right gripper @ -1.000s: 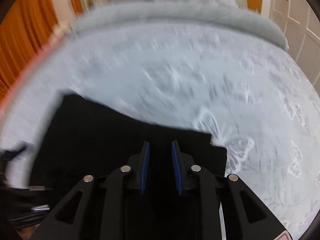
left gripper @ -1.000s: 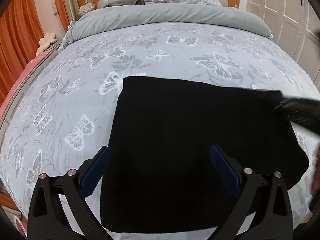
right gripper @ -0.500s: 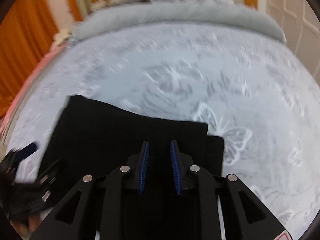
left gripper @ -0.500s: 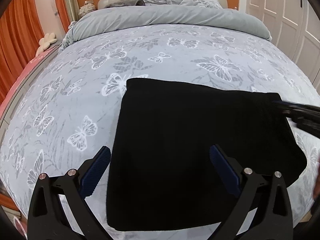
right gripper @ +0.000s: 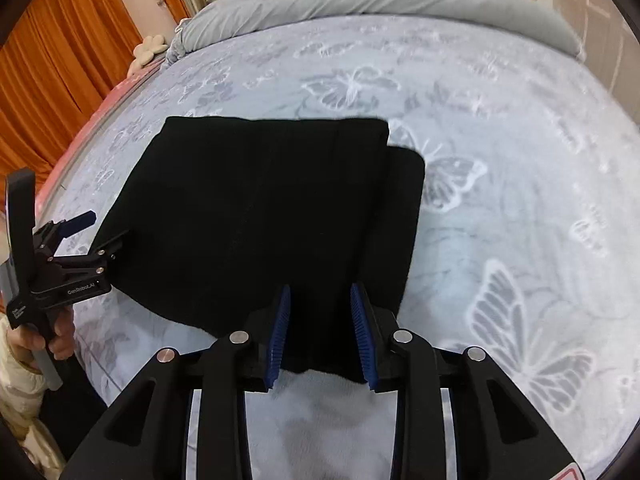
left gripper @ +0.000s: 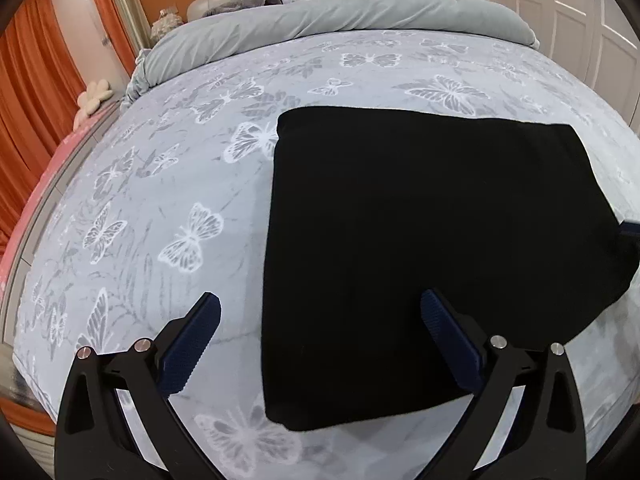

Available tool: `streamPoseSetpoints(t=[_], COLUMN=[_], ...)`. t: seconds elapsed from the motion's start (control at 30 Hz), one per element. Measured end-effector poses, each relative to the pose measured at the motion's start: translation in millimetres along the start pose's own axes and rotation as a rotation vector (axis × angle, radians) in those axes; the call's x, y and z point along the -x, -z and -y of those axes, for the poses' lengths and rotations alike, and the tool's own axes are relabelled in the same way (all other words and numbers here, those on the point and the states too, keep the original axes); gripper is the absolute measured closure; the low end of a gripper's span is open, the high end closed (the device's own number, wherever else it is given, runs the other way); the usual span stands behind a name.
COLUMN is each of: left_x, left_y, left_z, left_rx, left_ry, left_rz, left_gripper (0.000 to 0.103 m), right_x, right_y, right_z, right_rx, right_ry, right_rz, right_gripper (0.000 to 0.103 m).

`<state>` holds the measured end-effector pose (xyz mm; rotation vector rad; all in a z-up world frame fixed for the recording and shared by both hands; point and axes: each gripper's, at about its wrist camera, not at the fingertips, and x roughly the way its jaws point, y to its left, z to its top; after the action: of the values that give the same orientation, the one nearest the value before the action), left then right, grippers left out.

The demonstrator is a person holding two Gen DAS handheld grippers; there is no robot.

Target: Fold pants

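The black pants (left gripper: 432, 240) lie folded into a flat rectangle on the bed; they also show in the right wrist view (right gripper: 264, 216), with a lower layer sticking out at the right edge. My left gripper (left gripper: 320, 340) is open wide and empty, just above the fold's near left edge. It also shows in the right wrist view (right gripper: 92, 236) at the pants' left side. My right gripper (right gripper: 320, 332) is partly open over the near edge of the pants, with nothing held. Its tip shows in the left wrist view (left gripper: 630, 232) at the far right.
The bed has a pale blue butterfly cover (left gripper: 180, 208) with a rolled grey duvet (left gripper: 340, 20) and a headboard at the far end. Orange curtains (right gripper: 60, 60) hang on the left. White doors (left gripper: 580, 20) stand on the right. The bed's near edge is just below the grippers.
The right gripper has opened from nearly shut and pulled back toward the near edge. The left gripper has shifted left, so the pants sit further right in its view.
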<state>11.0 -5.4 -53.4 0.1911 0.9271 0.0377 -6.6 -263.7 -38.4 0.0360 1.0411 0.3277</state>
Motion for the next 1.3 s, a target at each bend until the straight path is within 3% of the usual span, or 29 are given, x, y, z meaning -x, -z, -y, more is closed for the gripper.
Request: streamPoseSetpoints(t=[0.13,0.3,0.33,0.37,0.47,0.63,0.73,0.8,0.87,1.03,1.17,1.3], left_x=[9.1,17.0,17.2,17.3,18.9,26.1,20.5,13.8,11.7,17.1,14.8,11.9], left_y=[0.4,-3.0,-3.3,-3.5,-3.9,-4.9,-1.9,0.6,1.7,-2.0,-7.0,-11.1], left_z=[-4.6,-22.9,-25.4,-28.1,-33.2,-35.1,-26.9,-20.9,-17.9,-12.3,-4.1,9.2], left_rx=[0.001,0.068,0.08,0.091,0.104,0.114,0.08,0.055,0.052,0.052,0.051,0.033], left_ry=[0.014,0.093,0.1,0.103,0.089,0.1,0.094,0.079,0.077,0.078,0.067,0.074], left_rz=[0.024,0.019,0.015,0.013,0.013,0.031,0.016,-0.005,-0.015,0.01,0.011,0.005], left_gripper=[0.005,0.005,0.005,0.005,0.005,0.005,0.005,0.005,0.005,0.005,0.005,0.005], right_x=[-2.3,-17.5,-19.6,-21.0,-12.0,25.3,-9.1,-19.7,-3.0,34.8,2.3,-34.9], right_y=[0.7,6.5,7.5,7.8,2.7,-7.9,0.5,2.0,-6.4,-35.1,-66.3,-82.5], right_z=[-2.6,12.2,14.1,13.6,5.4,-5.7,3.6,8.6,6.3,-6.6,-35.5,-48.4], right_rx=[-0.02,-0.112,-0.128,-0.135,-0.116,-0.051,-0.043,-0.073,-0.073,-0.082,-0.026,0.017], right_ry=[0.004,-0.129,-0.146,-0.151,-0.161,-0.111,-0.017,-0.04,-0.054,-0.047,-0.047,-0.008], right_rz=[-0.034,-0.081,-0.074,-0.068,-0.043,0.047,-0.074,-0.088,-0.051,0.176,0.144,0.083], right_gripper=[0.05,0.048,0.057,0.076,0.088,0.09,0.082,0.081,0.08,0.079,0.09,0.09])
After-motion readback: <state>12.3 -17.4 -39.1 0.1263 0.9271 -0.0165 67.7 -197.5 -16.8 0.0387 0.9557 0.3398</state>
